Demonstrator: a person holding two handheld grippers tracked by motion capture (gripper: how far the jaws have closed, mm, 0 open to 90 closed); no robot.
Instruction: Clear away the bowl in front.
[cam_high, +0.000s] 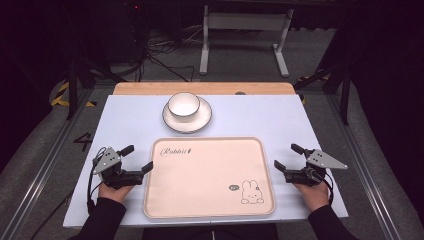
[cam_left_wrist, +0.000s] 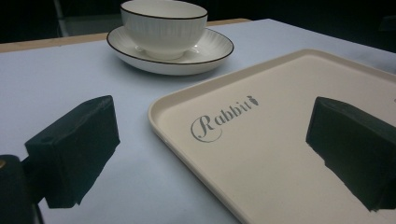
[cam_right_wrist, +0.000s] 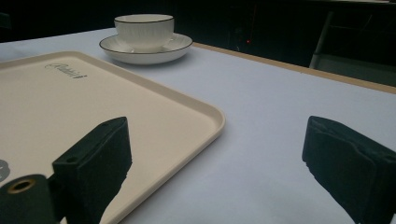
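Seen from above, a cream tray (cam_high: 209, 177) with a rabbit drawing lies in the middle of a pale blue table (cam_high: 280, 117). At twelve o'clock from the tray, just beyond its far rim, a white bowl (cam_high: 183, 106) sits upright on a saucer (cam_high: 200, 119). The left gripper (cam_high: 137, 158) rests at nine o'clock from the tray and the right gripper (cam_high: 289, 157) at three o'clock, each just beside the rim, jaws spread wide and holding nothing. In the left gripper view, one jaw hangs over the tray's near corner (cam_left_wrist: 161, 112) and the other over bare table. The likely risks, judging from this layout: if either gripper reaches for the stacked crockery, a pinch on the saucer's edge alone could tip the bowl off; and a low sweep across the tray's raised rim could catch it and shove the tray into the saucer.
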